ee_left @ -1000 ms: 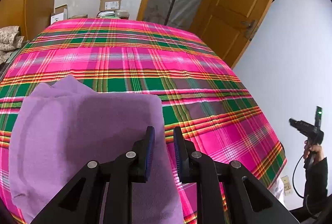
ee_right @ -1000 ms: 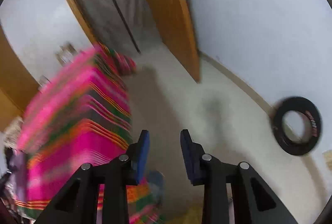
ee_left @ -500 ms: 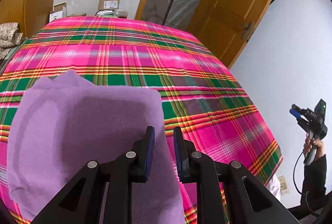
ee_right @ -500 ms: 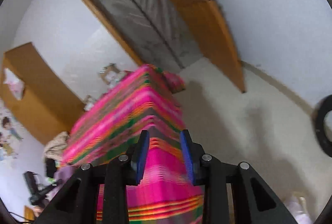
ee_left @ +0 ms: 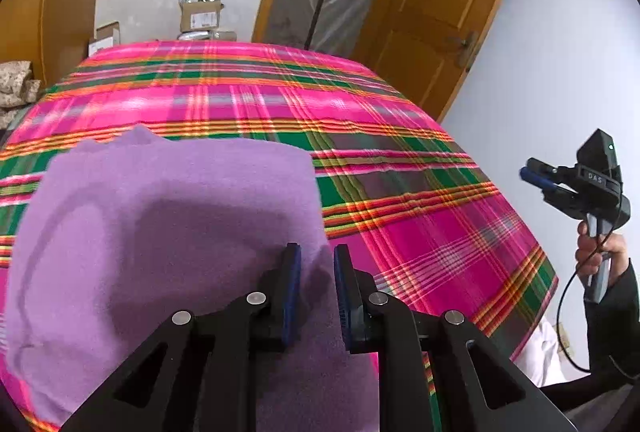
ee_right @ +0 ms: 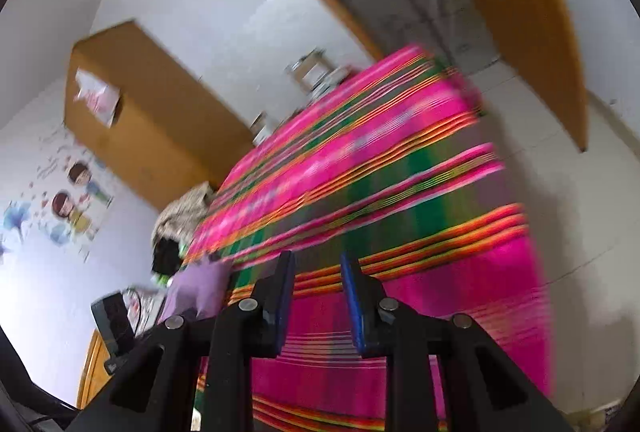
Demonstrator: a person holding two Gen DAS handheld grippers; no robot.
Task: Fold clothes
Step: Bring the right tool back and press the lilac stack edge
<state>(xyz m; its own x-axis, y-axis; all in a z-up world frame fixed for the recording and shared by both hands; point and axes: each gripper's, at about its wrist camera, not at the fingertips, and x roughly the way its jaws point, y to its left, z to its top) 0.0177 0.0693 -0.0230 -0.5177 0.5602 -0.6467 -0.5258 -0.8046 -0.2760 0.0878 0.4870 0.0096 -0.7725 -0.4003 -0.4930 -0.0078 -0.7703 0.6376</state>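
Lying flat: fuzzy purple cloth [ee_left: 168,232] w/ rounded corners on plaid bedspread [ee_left: 400,192].

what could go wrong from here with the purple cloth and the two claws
1. The left claw hangs open over the right side of the purple cloth, gripping nothing. Closing there may catch only one layer, or the plaid bedcover with it.
2. The right claw is open, off beyond the bed's right edge, and its view is motion-blurred. Arriving fast, it could miss the cloth's edge or drag the fold askew.
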